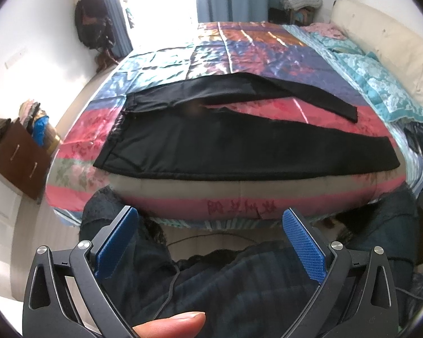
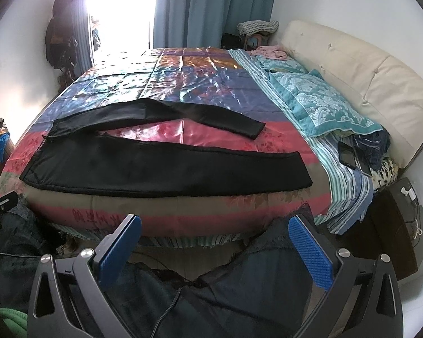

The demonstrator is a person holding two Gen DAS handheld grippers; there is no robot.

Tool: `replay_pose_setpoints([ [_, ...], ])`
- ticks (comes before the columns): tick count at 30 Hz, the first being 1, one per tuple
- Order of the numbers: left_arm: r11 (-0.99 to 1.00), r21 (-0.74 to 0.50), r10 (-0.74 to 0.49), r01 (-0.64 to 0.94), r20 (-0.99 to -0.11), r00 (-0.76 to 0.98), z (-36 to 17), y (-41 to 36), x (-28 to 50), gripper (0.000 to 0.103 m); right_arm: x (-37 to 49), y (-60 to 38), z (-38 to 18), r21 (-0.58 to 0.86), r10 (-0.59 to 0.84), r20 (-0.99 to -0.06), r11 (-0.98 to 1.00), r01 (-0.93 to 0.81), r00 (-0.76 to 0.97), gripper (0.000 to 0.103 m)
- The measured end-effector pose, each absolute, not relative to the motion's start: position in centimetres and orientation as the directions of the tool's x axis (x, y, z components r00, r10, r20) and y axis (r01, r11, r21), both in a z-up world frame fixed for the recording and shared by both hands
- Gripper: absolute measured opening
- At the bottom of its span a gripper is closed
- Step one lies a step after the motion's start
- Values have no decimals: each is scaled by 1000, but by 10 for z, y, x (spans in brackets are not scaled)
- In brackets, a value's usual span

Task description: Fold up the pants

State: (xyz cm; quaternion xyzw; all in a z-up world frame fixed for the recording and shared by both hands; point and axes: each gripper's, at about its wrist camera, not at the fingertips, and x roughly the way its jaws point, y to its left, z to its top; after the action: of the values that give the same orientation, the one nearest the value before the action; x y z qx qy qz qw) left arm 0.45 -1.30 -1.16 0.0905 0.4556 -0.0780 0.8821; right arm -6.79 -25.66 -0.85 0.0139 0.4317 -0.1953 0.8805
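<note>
Black pants (image 1: 200, 146) lie spread flat across the near part of the bed, waist to the left, the two legs splayed apart to the right. They also show in the right wrist view (image 2: 160, 166). My left gripper (image 1: 210, 217) is open and empty, held off the bed's near edge, below the pants. My right gripper (image 2: 215, 224) is open and empty too, off the near edge and toward the leg ends.
The bed carries a shiny patchwork quilt (image 2: 166, 84). A teal pillow (image 2: 318, 104), a cream headboard (image 2: 366, 79) and a phone (image 2: 347, 155) are at the right. A brown dresser (image 1: 22, 160) stands at the left. The person's dark-clad legs (image 1: 239, 281) are below the grippers.
</note>
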Motion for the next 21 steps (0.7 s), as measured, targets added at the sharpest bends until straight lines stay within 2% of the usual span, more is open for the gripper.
replay_pose_setpoints([
  [14,964,108,-44,243,-836,547,-17,-22,7,103,-69,-255,-6,-125,-308,-760,934,336,572,103],
  [15,963,110,-41,248,-844,535,-19,-22,9,103,-70,-258,-3,-116,-305,-747,935,335,591,103],
  [18,954,116,-36,275,-869,494,-23,-26,20,103,-81,-264,26,-52,-309,-614,934,354,726,103],
  [21,957,110,-52,270,-847,528,-15,-25,35,103,-83,-271,39,61,-251,-499,945,322,829,103],
])
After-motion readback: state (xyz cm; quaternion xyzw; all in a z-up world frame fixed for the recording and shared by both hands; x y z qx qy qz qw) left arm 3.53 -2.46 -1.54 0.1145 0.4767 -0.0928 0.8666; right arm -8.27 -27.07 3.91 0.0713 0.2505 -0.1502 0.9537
